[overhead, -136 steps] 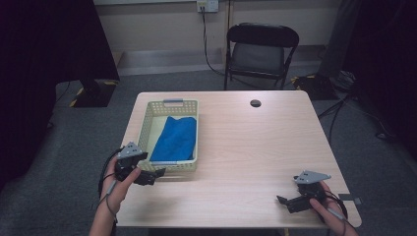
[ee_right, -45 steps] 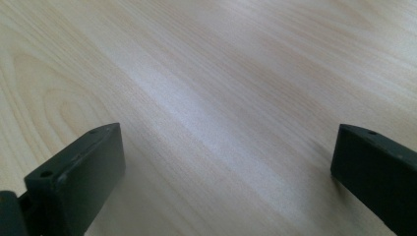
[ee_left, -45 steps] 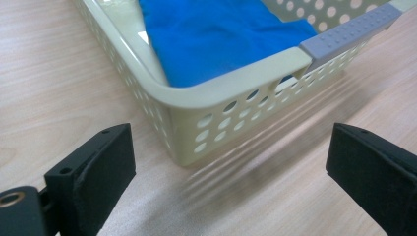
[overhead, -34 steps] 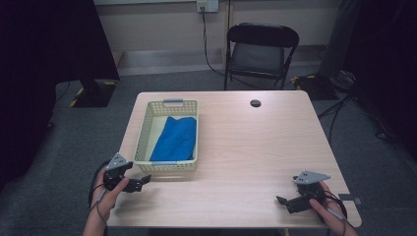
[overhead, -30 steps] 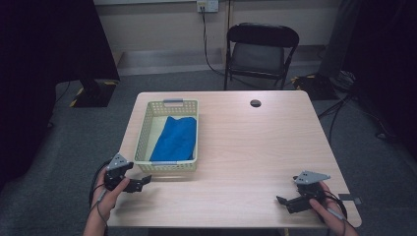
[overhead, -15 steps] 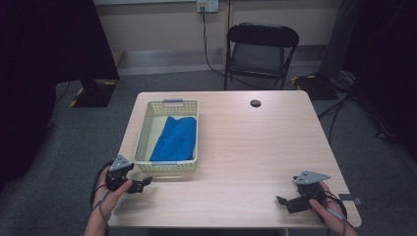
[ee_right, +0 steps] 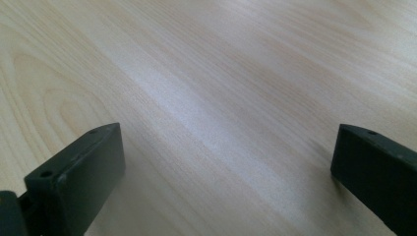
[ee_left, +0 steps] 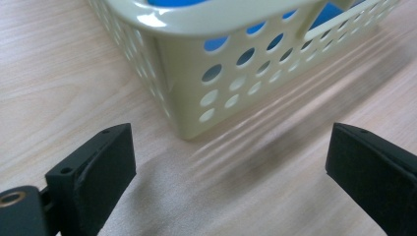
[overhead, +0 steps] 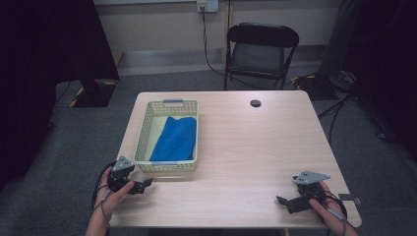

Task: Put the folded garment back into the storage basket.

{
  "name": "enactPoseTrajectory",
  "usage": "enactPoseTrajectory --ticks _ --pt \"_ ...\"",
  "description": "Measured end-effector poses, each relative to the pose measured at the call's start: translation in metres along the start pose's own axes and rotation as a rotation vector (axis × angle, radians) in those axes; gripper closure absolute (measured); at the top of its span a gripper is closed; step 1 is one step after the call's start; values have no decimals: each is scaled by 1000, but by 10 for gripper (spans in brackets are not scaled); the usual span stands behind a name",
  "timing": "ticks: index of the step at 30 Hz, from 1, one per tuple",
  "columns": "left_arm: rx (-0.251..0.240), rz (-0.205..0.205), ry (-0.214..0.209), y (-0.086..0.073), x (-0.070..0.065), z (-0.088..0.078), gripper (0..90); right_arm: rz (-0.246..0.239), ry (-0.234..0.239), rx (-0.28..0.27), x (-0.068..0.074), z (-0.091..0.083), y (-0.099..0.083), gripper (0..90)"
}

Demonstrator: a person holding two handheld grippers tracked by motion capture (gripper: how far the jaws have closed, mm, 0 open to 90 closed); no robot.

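The left gripper (overhead: 142, 185) sits low, jaws spread wide; the right gripper (overhead: 285, 201) likewise gapes. Each is held in a hand.

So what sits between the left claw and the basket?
Nothing: in the left gripper view, bare wooden table runs from the open left claw to the near corner of the basket, which holds a blue cloth.

No readable text, label, brand, number or sign appears on anything in view.
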State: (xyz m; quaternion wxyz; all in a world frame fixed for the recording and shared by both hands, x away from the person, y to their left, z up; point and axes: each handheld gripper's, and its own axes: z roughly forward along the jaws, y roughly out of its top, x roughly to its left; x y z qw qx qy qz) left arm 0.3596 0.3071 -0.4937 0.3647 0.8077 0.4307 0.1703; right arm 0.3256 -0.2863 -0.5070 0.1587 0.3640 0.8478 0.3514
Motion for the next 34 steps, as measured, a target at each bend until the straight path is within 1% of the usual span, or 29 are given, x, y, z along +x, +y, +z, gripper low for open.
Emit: enactPoseTrajectory --ticks 4,8,10,17,19,21,22,24,26,28,32,34 --pt "7 -5 4 -1 0 2 44 0 0 0 0 0 0 0" --pt "30 16 8 -1 -1 4 46 0 0 0 0 0 0 0" --pt "35 9 11 -1 -1 5 46 0 0 0 0 0 0 0" --pt "55 17 21 -3 -2 7 52 0 0 0 0 0 0 0" --pt "59 10 26 -3 -2 8 50 0 0 0 0 0 0 0" --pt "67 28 32 -4 -3 9 34 0 0 0 0 0 0 0" --pt "69 29 30 -4 -3 10 25 0 0 0 0 0 0 0" --pt "63 28 29 -5 -3 10 16 0 0 0 0 0 0 0" --pt "39 28 24 -7 -3 11 0 0 0 0 0 0 0 0" --pt "29 25 26 -9 -3 11 0 0 0 0 0 0 0 0" --pt "29 15 34 -9 -4 11 0 0 0 0 0 0 0 0" --pt "39 17 30 -9 -5 10 0 0 0 0 0 0 0 0"
